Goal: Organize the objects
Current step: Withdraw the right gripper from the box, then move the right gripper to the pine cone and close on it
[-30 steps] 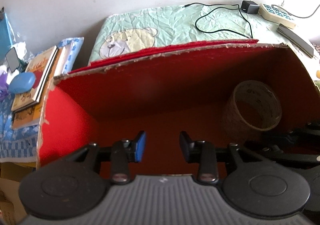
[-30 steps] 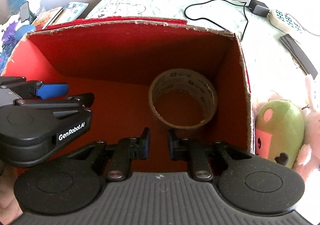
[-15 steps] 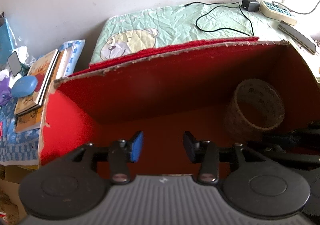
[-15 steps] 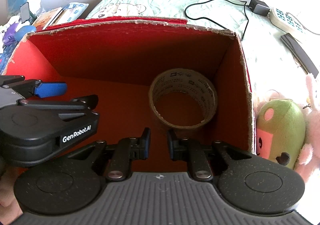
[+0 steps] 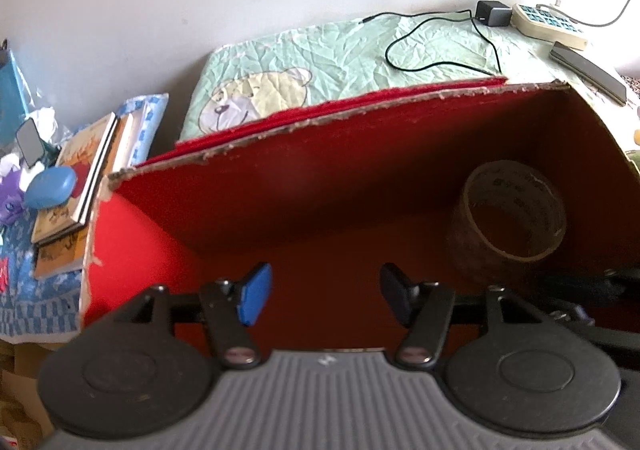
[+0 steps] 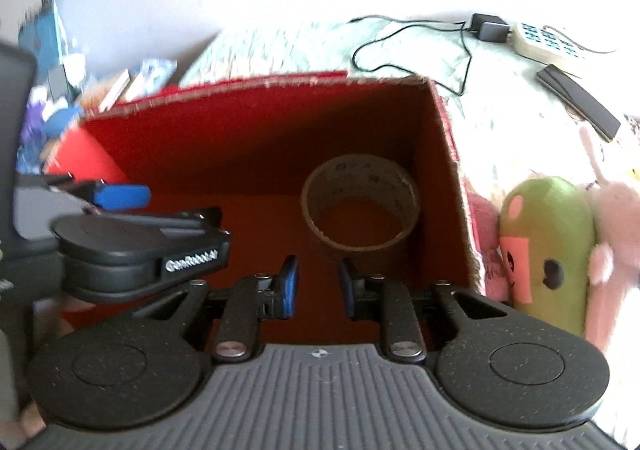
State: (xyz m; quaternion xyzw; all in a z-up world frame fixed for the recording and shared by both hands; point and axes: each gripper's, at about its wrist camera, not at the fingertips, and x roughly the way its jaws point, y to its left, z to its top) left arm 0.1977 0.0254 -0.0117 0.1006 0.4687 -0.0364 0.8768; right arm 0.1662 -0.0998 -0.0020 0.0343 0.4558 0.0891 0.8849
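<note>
A red cardboard box (image 5: 280, 178) stands open on the bed, and a brown tape roll (image 5: 508, 226) lies in its right back corner. My left gripper (image 5: 324, 290) hovers over the box's left half, its jaws opening with nothing between them. In the right wrist view the same box (image 6: 240, 130) holds the tape roll (image 6: 360, 206) just ahead of my right gripper (image 6: 318, 286), whose jaws are opening and hold nothing. The left gripper (image 6: 160, 206) shows there at the left, above the box floor. A green plush toy (image 6: 548, 242) and a pink plush (image 6: 616, 250) lie outside the box's right wall.
Behind the box lies a pale green bear-print cover (image 5: 320, 66) with a black charger and cable (image 5: 492, 12), a power strip (image 5: 548, 26) and a dark flat bar (image 5: 588, 70). To the left lie stacked books (image 5: 76, 186) and a blue case (image 5: 50, 186).
Both grippers' jaws have spread wider, the left more than the right. The right gripper has shifted right and slightly up, so the plush toys show more. The tape roll has stayed put.
</note>
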